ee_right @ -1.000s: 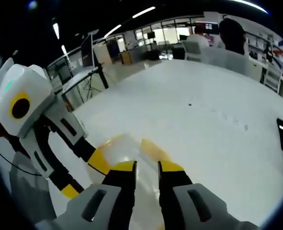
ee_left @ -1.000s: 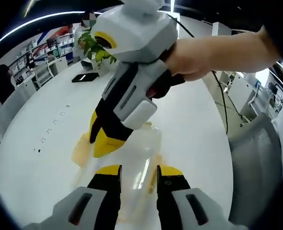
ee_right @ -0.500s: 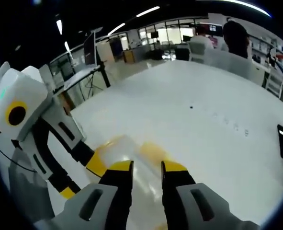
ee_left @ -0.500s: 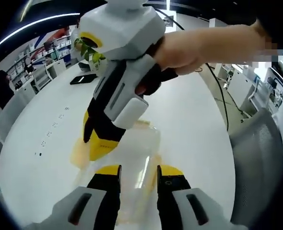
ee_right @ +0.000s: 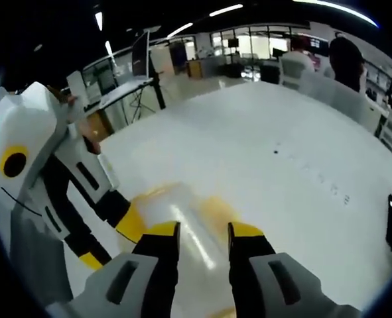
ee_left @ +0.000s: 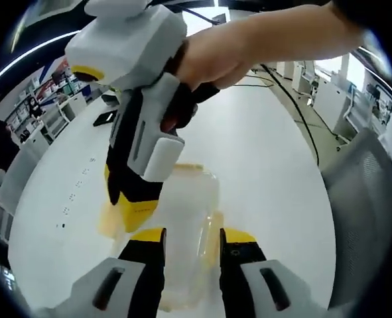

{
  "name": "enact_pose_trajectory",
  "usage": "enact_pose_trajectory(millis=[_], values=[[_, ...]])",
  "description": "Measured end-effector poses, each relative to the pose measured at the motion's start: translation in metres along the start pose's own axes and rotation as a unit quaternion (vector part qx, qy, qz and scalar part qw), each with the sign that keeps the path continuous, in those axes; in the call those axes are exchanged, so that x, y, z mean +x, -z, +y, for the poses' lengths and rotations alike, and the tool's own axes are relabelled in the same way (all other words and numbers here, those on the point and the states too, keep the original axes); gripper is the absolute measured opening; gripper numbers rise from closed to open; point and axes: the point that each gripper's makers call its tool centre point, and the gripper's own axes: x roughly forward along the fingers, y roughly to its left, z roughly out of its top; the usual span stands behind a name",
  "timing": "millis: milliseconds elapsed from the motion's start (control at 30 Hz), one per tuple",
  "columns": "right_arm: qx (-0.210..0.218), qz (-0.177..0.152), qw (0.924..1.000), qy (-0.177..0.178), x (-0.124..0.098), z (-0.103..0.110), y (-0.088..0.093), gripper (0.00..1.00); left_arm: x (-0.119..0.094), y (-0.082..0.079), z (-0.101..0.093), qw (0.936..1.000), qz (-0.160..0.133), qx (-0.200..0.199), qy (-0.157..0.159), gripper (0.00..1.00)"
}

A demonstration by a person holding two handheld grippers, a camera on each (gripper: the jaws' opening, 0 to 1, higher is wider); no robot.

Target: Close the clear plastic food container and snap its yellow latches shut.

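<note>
Shifted leftward since before, right gripper [ee_left: 134,211] pressing container's [ee_left: 186,218] left yellow latch [ee_left: 109,218], jaws parted, nothing grasped. Left gripper [ee_left: 190,240] likewise unclenched, straddling container on white table [ee_left: 262,165]. Probably light, slippery, thin plastic; best pushed at latches.

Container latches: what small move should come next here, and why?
Probably press the right tool down onto the yellow latch beside it. In the left gripper view its yellow tips sit at that edge of the clear container, whose lid looks seated, while the left tool straddles the near end, seemingly steadying it. Whether that latch has clicked cannot be told.
</note>
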Motion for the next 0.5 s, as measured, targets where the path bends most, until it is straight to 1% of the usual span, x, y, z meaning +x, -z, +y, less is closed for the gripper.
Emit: enact_pose_trajectory(millis=[233,500], values=[[-0.022,0.019,0.9995,-0.016,0.0048,-0.0038,0.0032,0.28,0.0042,0.0024,-0.0033,0.9993,0.011,0.036,-0.006,0.26],[-0.035,0.039,0.9978,-0.04,0.0078,-0.0062,0.0058,0.3,0.0098,0.0079,-0.0035,0.9982,0.022,0.055,-0.012,0.28]])
